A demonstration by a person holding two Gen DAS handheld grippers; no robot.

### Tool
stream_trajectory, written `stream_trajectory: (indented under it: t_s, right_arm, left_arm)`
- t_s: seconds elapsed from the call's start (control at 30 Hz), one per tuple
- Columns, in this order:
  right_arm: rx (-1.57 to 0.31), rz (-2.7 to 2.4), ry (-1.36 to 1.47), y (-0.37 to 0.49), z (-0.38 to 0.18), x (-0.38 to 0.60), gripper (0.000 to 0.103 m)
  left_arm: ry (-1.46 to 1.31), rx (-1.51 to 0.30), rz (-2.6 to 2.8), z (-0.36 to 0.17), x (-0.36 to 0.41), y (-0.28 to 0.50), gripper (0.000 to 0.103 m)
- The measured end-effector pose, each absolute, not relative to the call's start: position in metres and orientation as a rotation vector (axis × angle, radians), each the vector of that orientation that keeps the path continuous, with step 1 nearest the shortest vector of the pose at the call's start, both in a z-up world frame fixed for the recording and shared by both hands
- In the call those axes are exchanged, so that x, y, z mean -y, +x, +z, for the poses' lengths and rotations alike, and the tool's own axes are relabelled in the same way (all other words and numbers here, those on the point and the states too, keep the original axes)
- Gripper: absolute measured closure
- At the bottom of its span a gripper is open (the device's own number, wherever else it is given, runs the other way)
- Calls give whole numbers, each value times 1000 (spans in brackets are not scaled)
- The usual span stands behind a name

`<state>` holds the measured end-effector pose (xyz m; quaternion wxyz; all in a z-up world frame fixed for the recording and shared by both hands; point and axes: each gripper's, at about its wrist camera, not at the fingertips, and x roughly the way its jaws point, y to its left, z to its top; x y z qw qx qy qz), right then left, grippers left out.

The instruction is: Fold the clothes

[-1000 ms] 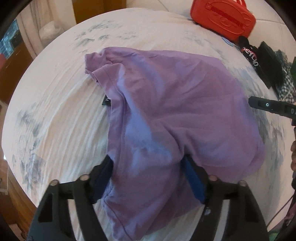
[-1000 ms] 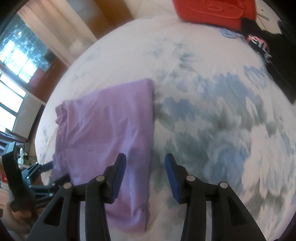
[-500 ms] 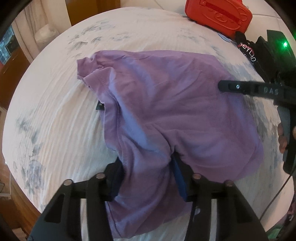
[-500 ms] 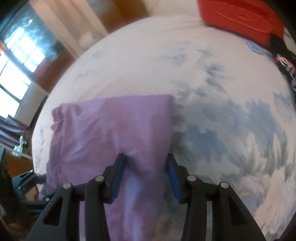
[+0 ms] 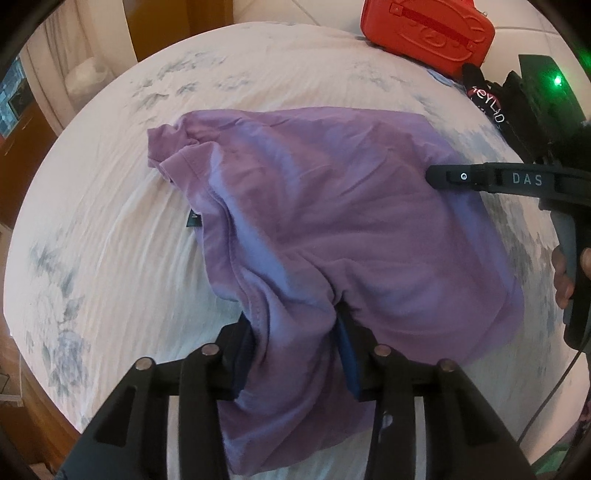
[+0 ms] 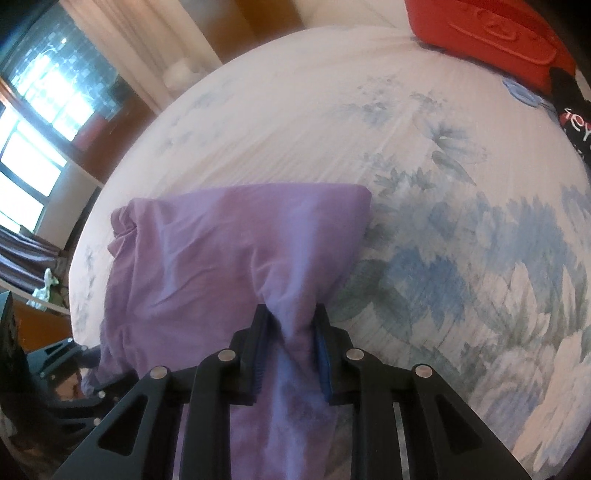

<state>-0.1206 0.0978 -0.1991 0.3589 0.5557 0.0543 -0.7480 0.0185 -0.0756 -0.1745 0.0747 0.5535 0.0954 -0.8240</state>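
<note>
Red case [image 5: 424, 31] and black clothes [image 5: 491, 99] sit at the bed's [image 5: 110, 240] far edge, well apart from my purple shirt [image 5: 332, 221]. Only my left view shows my right claw [image 5: 428, 176] reaching in; only the right view shows the window [image 6: 33, 122]. Shirt lies on the bed. Left claw [image 5: 295, 343] is clamped on its near bunched edge, right claw [image 6: 291, 343] clamped on its right side fold.

Pinched a bunched fold of soft purple cotton shirt [image 6: 229, 258] between the right gripper's [image 6: 291, 325] blue-padded black fingers, above floral white bedsheet [image 6: 461, 258].
</note>
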Motion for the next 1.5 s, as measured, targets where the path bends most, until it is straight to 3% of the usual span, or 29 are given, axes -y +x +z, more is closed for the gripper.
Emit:
stream_trajectory:
  t_s: [0.13, 0.37, 0.43, 0.6, 0.8, 1.23, 1.5]
  right_arm:
    - [-205, -1966, 1437, -116, -196, -91, 81]
    - [-252, -2004, 1430, -113, -195, -87, 81]
    - [-297, -2019, 1431, -109, -195, -83, 82]
    - [-331, -2054, 1442, -102, -194, -81, 83]
    - [-294, -2054, 1442, -102, -183, -86, 96]
    - [-247, -2168, 1154, -85, -74, -101, 97]
    - [-239, -2191, 1081, -92, -42, -95, 97]
  left_arm:
    - [1677, -259, -2487, -174, 70, 21, 82]
    - [1651, -310, -2518, -175, 73, 25, 82]
    - [1661, -312, -2521, -174, 72, 25, 87]
    - [1650, -372, -2566, -176, 80, 26, 87]
    - [1655, -422, -2563, -165, 85, 27, 91]
    - [1456, -346, -2705, -77, 86, 32, 91]
    - [1398, -308, -2738, -50, 96, 25, 91]
